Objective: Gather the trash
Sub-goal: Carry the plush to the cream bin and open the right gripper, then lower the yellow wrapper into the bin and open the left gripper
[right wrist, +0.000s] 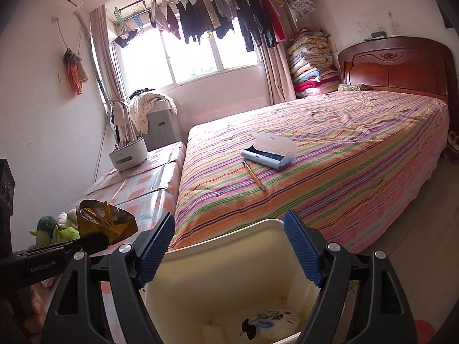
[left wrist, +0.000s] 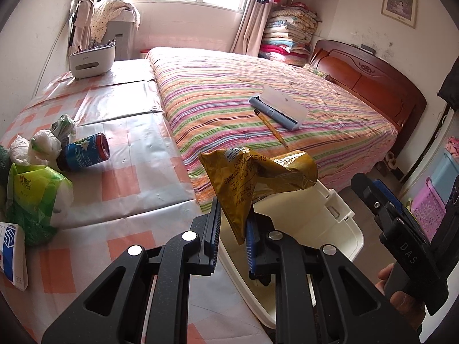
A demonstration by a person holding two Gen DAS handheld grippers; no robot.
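Observation:
My left gripper [left wrist: 233, 226] is shut on a crumpled golden cracker wrapper [left wrist: 252, 180], which sticks up from its jaws. It hangs over the near rim of a white bin [left wrist: 352, 229] that stands at the foot of the bed. In the right wrist view the same wrapper [right wrist: 106, 223] shows at the left, beside the bin [right wrist: 223, 272]. My right gripper [right wrist: 232, 246] stands open over the bin's mouth with nothing between its fingers. A crumpled white scrap [right wrist: 272, 322] lies on the bin's floor. The right gripper [left wrist: 401, 229] also shows in the left wrist view, to the right of the bin.
On the checked table [left wrist: 129, 172] at the left lie a blue can [left wrist: 86, 154] on its side, white crumpled bags [left wrist: 34, 149] and a green packet [left wrist: 34, 195]. The striped bed [left wrist: 229, 91] carries a pencil [left wrist: 271, 127] and a blue-and-white case [left wrist: 279, 107].

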